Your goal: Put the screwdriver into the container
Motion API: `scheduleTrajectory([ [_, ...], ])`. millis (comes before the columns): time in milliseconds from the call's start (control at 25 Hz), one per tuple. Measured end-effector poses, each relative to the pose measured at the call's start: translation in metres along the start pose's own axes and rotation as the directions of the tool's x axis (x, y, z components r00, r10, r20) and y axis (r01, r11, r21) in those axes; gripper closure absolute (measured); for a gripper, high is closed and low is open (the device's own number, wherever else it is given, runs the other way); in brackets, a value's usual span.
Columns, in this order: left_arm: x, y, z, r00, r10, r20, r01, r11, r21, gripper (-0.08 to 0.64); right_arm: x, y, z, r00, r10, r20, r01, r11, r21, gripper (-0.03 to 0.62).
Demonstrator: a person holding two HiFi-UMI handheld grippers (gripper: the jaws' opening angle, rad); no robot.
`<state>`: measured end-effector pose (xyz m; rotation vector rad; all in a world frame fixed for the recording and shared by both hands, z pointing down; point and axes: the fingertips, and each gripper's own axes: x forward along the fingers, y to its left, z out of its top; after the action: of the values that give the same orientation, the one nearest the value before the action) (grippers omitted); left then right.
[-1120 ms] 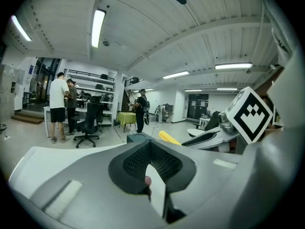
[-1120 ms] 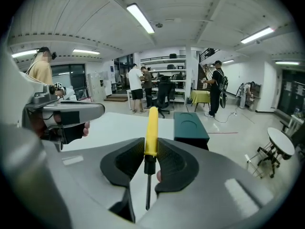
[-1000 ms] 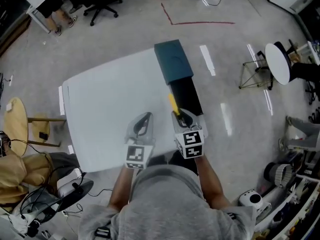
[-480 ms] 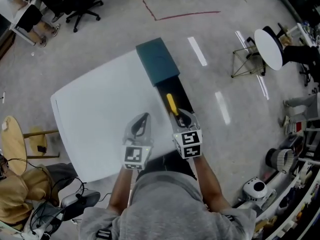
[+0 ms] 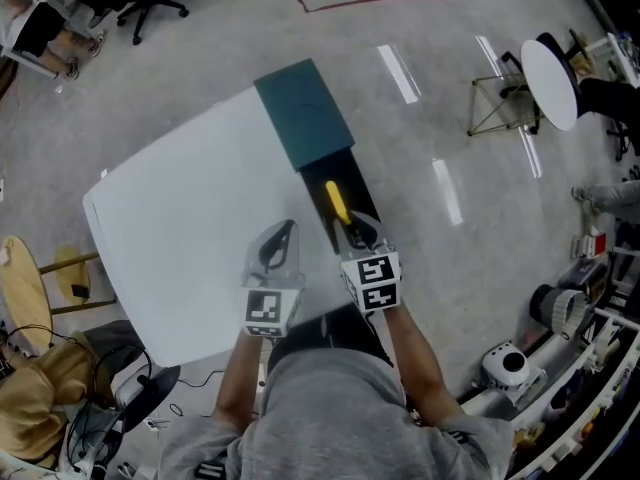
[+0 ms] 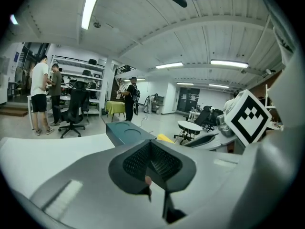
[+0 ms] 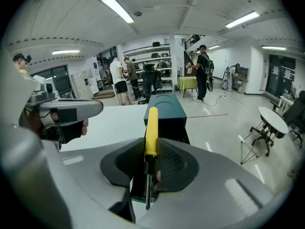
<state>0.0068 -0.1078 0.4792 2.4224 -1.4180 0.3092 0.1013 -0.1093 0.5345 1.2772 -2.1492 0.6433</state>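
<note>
R gripper (image 7: pixel 150 165) clamped on yellow-handled screwdriver w/ dark metal shaft (image 7: pixel 151 128), angled down at frame centre over black open end of long dark-teal container box (image 5: pixel 303 113). L gripper (image 6: pixel 153 165) closed, empty, just left over white table (image 5: pixel 180 218).

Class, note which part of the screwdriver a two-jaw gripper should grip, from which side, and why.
The base of the yellow handle, where the right gripper clamps the screwdriver now: pads on its two long sides, coming from the shaft end. The handle is thick and straight; the shaft looks thin.
</note>
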Motion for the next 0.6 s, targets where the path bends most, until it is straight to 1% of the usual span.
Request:
scheduleTrajectory([
  [240, 0.03, -0.006, -0.02, 0.999, 0.011, -0.039, -0.012, 1.0, -0.026, 0.548, 0.024, -0.018, -0.01, 0.998, 0.035, -0.044, -0.035, 0.999, -0.002, 0.508],
  [600, 0.052, 0.011, -0.055, 0.995, 0.043, -0.09, -0.05, 0.996, -0.078, 0.548, 0.061, -0.019, -0.027, 0.989, 0.088, -0.115, -0.088, 0.996, 0.006, 0.508],
])
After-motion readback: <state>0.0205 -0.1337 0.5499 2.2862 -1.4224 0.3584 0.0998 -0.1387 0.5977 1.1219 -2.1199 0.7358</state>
